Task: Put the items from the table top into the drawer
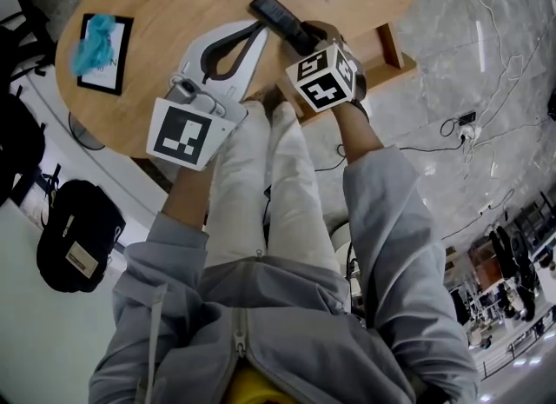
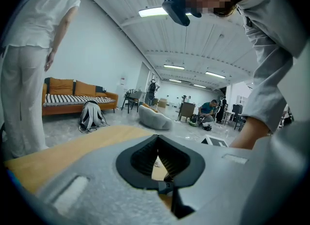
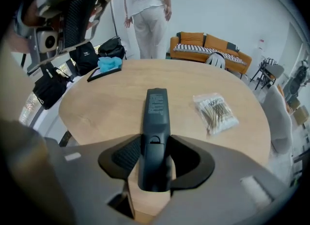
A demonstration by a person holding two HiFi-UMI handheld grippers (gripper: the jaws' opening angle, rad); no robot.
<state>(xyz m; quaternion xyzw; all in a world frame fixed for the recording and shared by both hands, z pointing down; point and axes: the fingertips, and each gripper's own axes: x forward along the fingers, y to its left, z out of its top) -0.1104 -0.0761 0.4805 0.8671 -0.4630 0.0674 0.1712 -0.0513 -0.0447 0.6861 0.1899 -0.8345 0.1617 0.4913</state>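
**Remote caught at the table's near edge**

The right gripper [image 3: 155, 146] is closing its 2 jaws on the remote [image 3: 156, 117], pads against both its sides, at the table's [image 3: 101, 108] near edge. The left gripper [image 2: 156, 139], tips together and empty, hangs over that edge. Bare wood flanks the remote, and a swab pack [image 3: 215, 112] lies mid-table.

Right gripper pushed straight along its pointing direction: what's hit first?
The remote already sits between the closing jaws of the right gripper. Straight on: the table top, probably close beneath; depth unclear.
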